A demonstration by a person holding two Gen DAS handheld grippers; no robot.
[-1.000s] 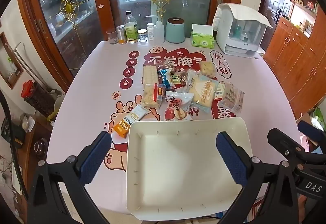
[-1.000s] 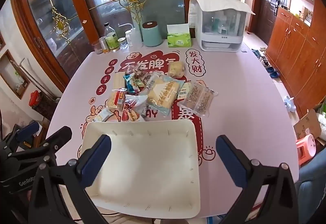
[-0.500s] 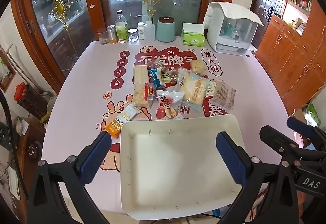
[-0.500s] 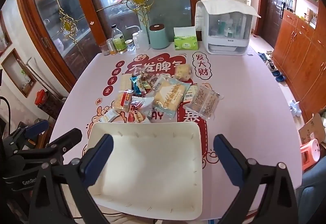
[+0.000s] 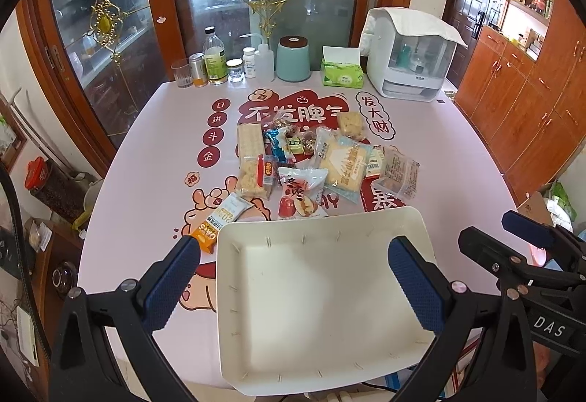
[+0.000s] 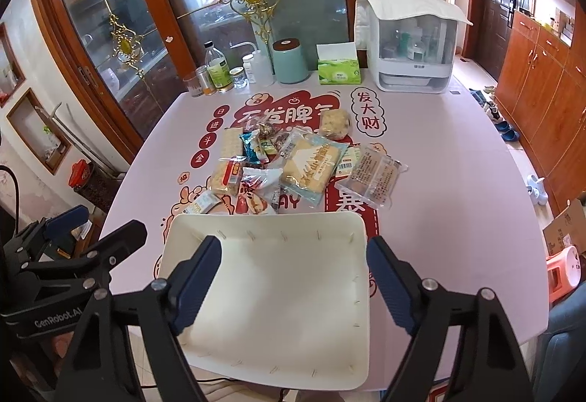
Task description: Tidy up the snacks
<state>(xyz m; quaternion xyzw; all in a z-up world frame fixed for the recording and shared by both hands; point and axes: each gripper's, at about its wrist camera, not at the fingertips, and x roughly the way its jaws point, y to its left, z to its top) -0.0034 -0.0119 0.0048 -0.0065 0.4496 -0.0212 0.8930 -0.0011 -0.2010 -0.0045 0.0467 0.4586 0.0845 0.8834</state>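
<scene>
Past the closing, empty right gripper (image 6: 293, 277) fingers and wide, empty left gripper (image 5: 293, 281), reach over white plastic tray (image 6: 256, 358), pinch one shiny wrapped snack (image 6: 370, 177) gently.

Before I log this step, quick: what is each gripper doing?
Left gripper: open, holding nothing, above the empty white tray.
Right gripper: closing, nothing between its jaws, above the same tray.
</scene>
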